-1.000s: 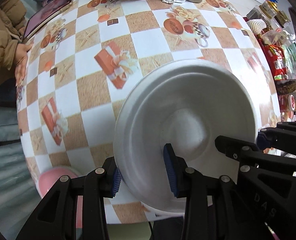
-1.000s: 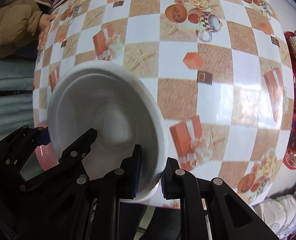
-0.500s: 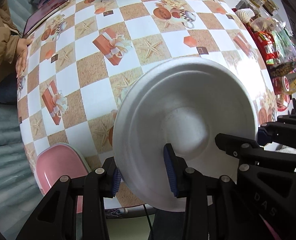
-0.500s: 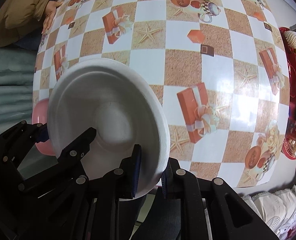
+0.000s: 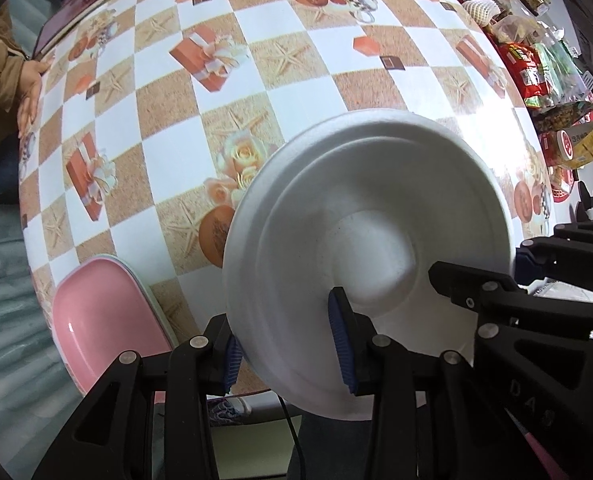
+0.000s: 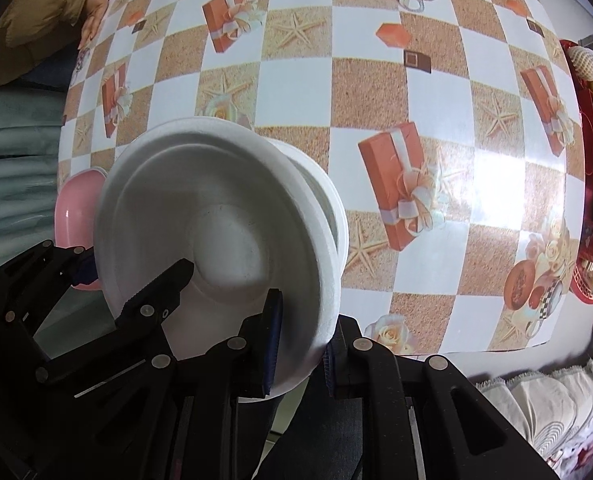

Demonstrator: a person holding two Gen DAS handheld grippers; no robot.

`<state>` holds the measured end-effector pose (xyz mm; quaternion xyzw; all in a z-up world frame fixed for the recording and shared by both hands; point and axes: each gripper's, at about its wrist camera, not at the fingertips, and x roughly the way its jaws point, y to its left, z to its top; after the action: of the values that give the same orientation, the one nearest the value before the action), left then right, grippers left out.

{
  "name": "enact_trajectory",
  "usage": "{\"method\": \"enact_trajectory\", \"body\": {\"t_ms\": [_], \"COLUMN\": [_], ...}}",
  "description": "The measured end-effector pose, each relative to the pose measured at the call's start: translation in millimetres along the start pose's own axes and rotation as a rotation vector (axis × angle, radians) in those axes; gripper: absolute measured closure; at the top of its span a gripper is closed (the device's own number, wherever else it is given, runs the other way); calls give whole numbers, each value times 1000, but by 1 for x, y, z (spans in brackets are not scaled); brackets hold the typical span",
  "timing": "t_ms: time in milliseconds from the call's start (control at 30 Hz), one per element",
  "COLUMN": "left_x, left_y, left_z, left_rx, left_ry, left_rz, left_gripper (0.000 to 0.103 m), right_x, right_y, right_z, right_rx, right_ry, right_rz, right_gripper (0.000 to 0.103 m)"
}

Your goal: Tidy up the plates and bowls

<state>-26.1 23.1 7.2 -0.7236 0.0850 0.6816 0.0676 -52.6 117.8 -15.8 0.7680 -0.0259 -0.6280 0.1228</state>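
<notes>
A white foam bowl (image 5: 376, 208) hangs over the near part of the checked table (image 5: 296, 60), held from both sides. My left gripper (image 5: 284, 344) is shut on its left rim, blue pads inside and outside the wall. My right gripper (image 6: 300, 340) is shut on the opposite rim of the same white bowl (image 6: 216, 184). A second white rim (image 6: 332, 208) shows just behind it; whether it is nested or apart I cannot tell. A pink bowl (image 5: 104, 320) sits at the table's near left edge, left of the white one.
A person's hand (image 5: 30, 92) in a brown sleeve rests at the table's left edge, by a dark tablet (image 5: 80, 12). Snack packets (image 5: 536, 72) crowd the right side. The near table edge (image 6: 476, 350) runs just below the bowl.
Both grippers have carried the white bowl toward the table's near edge. The pink bowl has come further into view, and a second white rim now shows behind the held bowl.
</notes>
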Motion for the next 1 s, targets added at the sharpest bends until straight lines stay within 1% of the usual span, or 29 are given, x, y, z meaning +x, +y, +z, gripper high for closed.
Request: {"method": "enact_trajectory", "body": {"t_ms": [267,433,533,800,1000], "left_x": [9,23,28,31,35], "left_y": [2,9,12,15,8], "left_z": [-5,-13,-16,-12,-9], "left_rx": [13,-4,-14,3,10], "left_ry": [27,83,100,88,86], "left_rz": [-15,-35,-36,-33,-32], "left_gripper": [61,61,61,61,61], "right_x": [10,25,34,33,28], "right_y": [4,14,18,19,10], "right_z": [-4,-6,-7,-5,-5], "right_rx": [16,0,2,1,19], "right_ry": [24,80,107,99,96], "right_rz": [-1,7,24,15,18], "right_gripper": [82,82,82,82,82]}}
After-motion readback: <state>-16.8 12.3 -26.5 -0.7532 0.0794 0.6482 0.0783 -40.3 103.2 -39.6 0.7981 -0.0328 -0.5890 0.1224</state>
